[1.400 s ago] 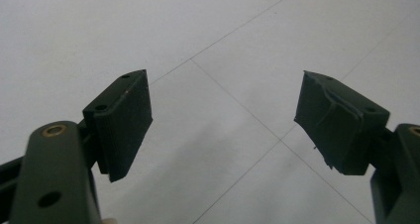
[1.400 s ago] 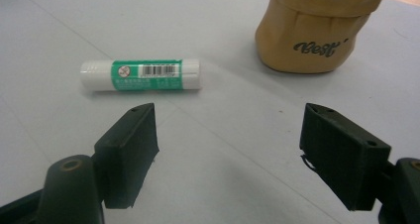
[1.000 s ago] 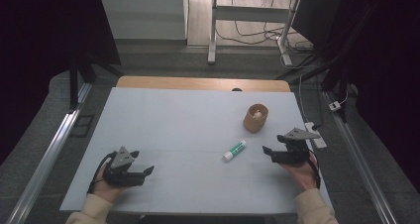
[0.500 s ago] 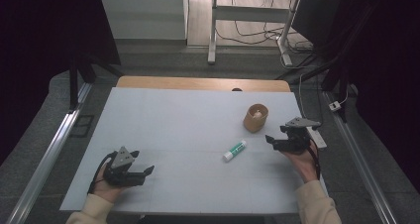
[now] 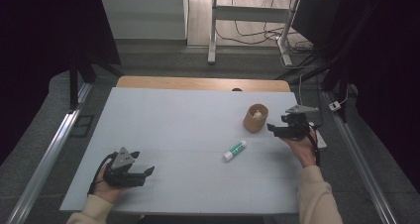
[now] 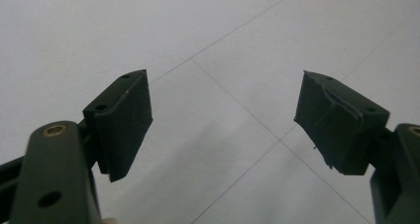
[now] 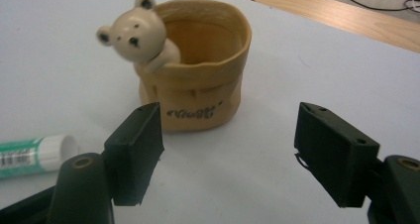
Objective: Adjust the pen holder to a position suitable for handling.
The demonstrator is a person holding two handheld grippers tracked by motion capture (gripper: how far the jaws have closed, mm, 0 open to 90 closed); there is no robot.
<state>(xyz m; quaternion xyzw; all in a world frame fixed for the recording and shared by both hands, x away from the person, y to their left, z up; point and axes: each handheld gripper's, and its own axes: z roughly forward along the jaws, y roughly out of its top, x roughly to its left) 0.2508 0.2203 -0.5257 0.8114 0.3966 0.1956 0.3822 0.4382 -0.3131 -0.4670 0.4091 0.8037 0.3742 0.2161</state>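
The right gripper's (image 7: 228, 149) fingers (image 7: 136, 149) stood wide apart with nothing between them, though they had just been closing a little; they pointed at a tan cup (image 7: 198, 80) just ahead on the bench (image 7: 307, 70), not touching it. A small bear figure (image 7: 136, 33) leaned over the cup's rim. In the high view the right gripper (image 5: 273, 130) hung just beside the cup (image 5: 255, 118) near the bench's (image 5: 163, 120) right edge. A glue stick (image 5: 234, 150) lay on its side near the cup, apart from it. The left gripper's (image 6: 223, 125) fingers (image 6: 124, 120) were released too, spread over bare bench, at the near left corner (image 5: 143, 173), well apart from the cup.
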